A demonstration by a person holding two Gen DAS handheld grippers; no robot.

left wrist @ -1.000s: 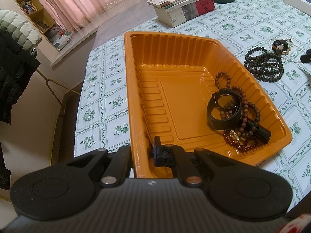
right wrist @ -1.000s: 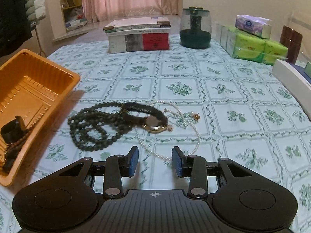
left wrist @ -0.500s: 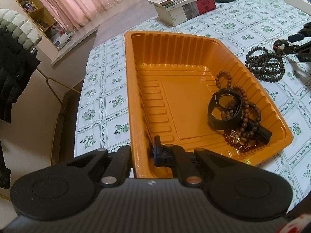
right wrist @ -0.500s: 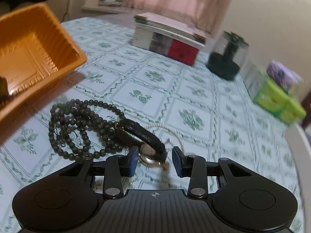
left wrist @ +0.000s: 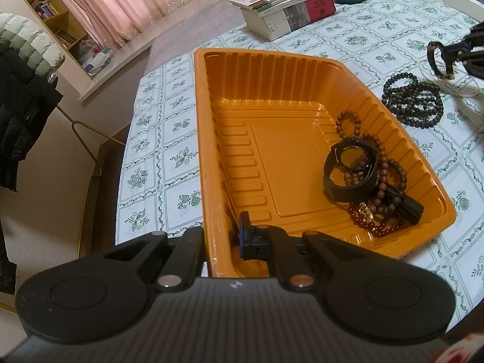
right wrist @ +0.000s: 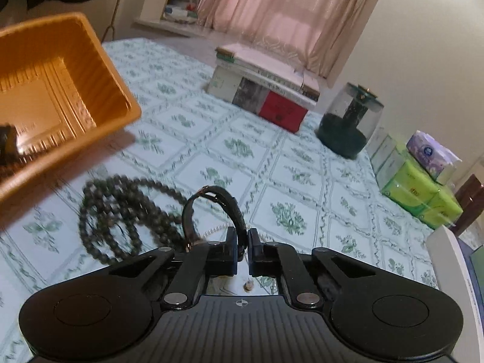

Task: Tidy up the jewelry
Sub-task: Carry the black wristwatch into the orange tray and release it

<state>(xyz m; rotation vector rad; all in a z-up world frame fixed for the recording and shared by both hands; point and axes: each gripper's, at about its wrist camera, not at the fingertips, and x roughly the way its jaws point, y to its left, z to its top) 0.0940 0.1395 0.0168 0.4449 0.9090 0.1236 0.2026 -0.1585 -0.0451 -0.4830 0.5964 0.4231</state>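
Observation:
My left gripper [left wrist: 222, 237] is shut on the near rim of the orange tray [left wrist: 208, 139]. In the tray lie a black watch [left wrist: 352, 166] and brown bead bracelets [left wrist: 381, 181]. My right gripper [right wrist: 242, 251] is shut on the strap of a dark watch [right wrist: 211, 208] and holds it just above the tablecloth; this watch also shows in the left wrist view [left wrist: 438, 60]. A dark bead necklace [right wrist: 121, 220] lies coiled to its left, also seen in the left wrist view [left wrist: 413, 99]. A white pearl strand [right wrist: 217, 230] lies under the watch.
A stack of books [right wrist: 266, 90] and a dark glass jar [right wrist: 351, 124] stand at the back. Green tissue packs [right wrist: 417, 181] and a white box [right wrist: 450, 272] are at the right. A coat [left wrist: 21, 90] hangs beyond the table's left edge.
My right gripper has closed on the watch strap and raised the watch off the cloth. The left gripper and tray have not moved.

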